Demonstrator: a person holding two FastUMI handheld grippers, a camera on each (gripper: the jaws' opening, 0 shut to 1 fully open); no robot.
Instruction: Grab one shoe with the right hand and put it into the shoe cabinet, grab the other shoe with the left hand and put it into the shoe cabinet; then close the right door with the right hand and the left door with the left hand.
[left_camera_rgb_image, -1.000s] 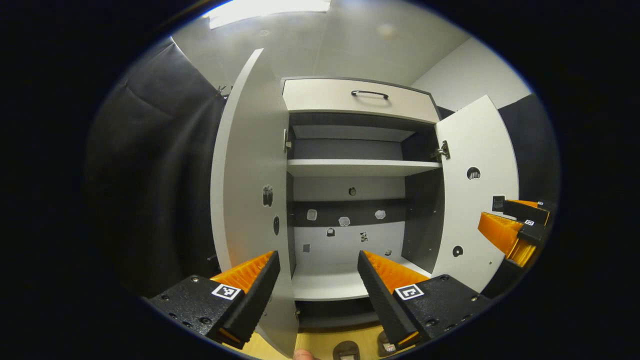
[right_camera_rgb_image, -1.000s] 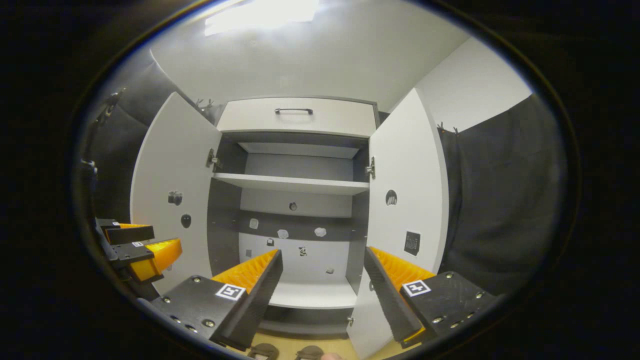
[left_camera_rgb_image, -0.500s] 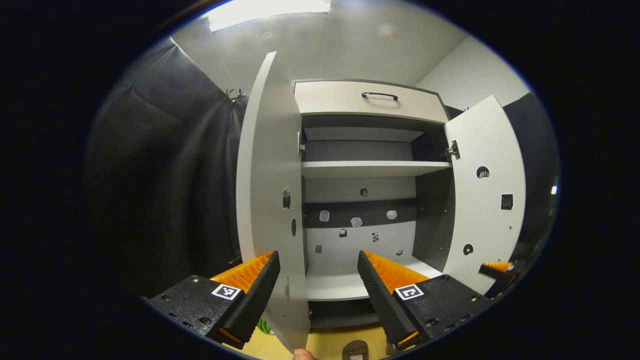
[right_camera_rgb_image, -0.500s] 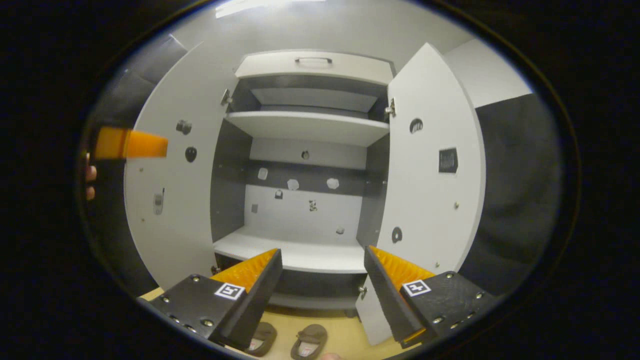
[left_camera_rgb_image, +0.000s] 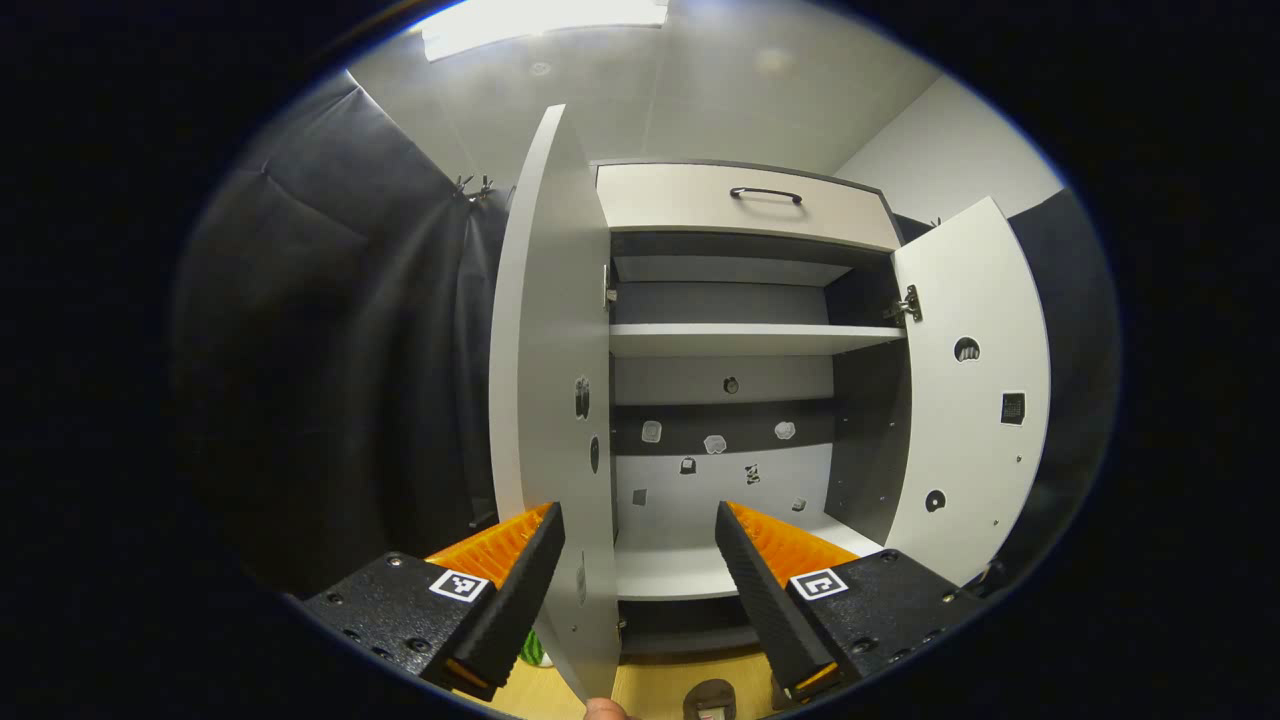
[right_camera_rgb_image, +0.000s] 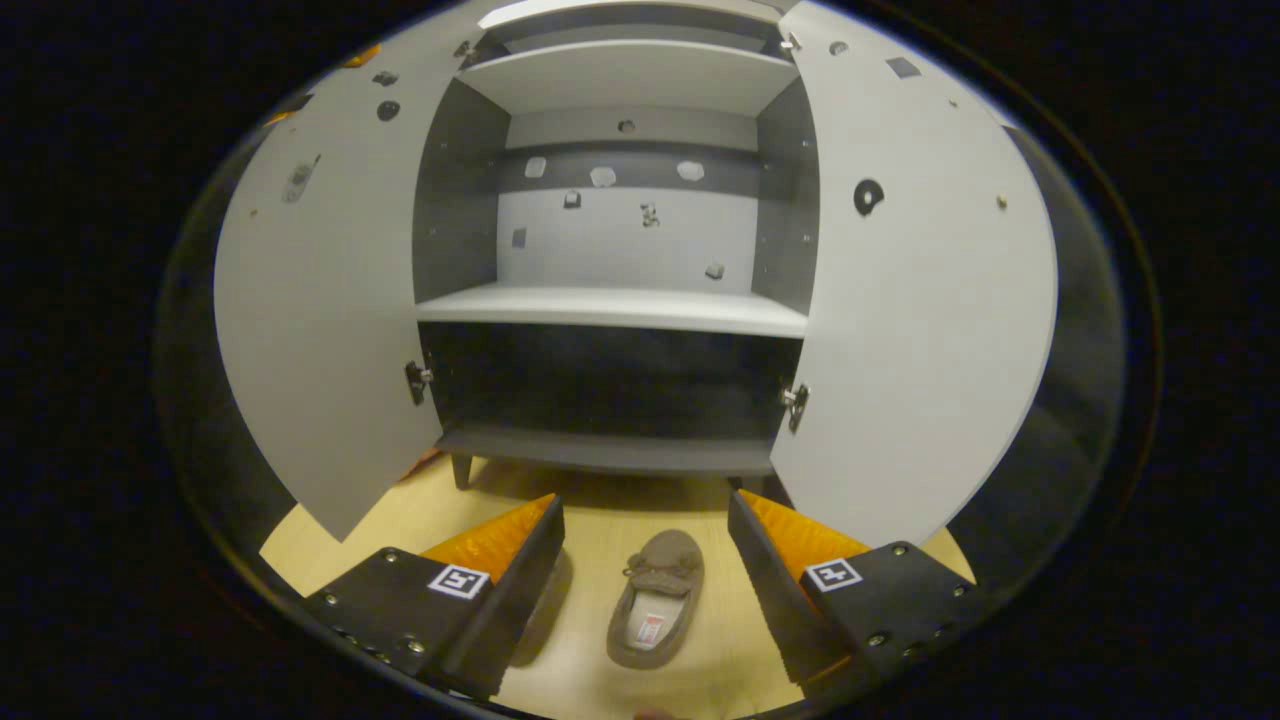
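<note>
The right gripper (right_camera_rgb_image: 645, 560) stands with its jaws wide apart and holds nothing; it tilts down toward the floor in front of the shoe cabinet (right_camera_rgb_image: 610, 305). Between its two fingers, but touching neither, lies a brown moccasin-style slipper (right_camera_rgb_image: 658, 598), soft and suede-like, with a stitched toe, a small bow and a pale lining with a label inside. It rests on the light wooden floor (right_camera_rgb_image: 600, 510) just in front of the cabinet, toe pointing at the cabinet's dark bottom compartment. A second dark shape shows beside the inner edge of the gripper's left finger, too hidden to name.

The left gripper (left_camera_rgb_image: 640, 570) is also spread wide and empty, held higher and aimed level at the cabinet's middle. The edge of the left door (left_camera_rgb_image: 550, 400) stands in the gap between its fingers, closer to the left finger; whether it touches I cannot tell. At the bottom edge of the left gripper view part of a slipper (left_camera_rgb_image: 712, 698) shows on the floor below the cabinet.

The cabinet is smooth white board with dark grey inner walls, flat shelves, metal hinges, and a drawer (left_camera_rgb_image: 745, 205) on top with a dark bar handle. Both doors stand open; the right door (right_camera_rgb_image: 900, 300) is a flat white panel with a round cutout.
</note>
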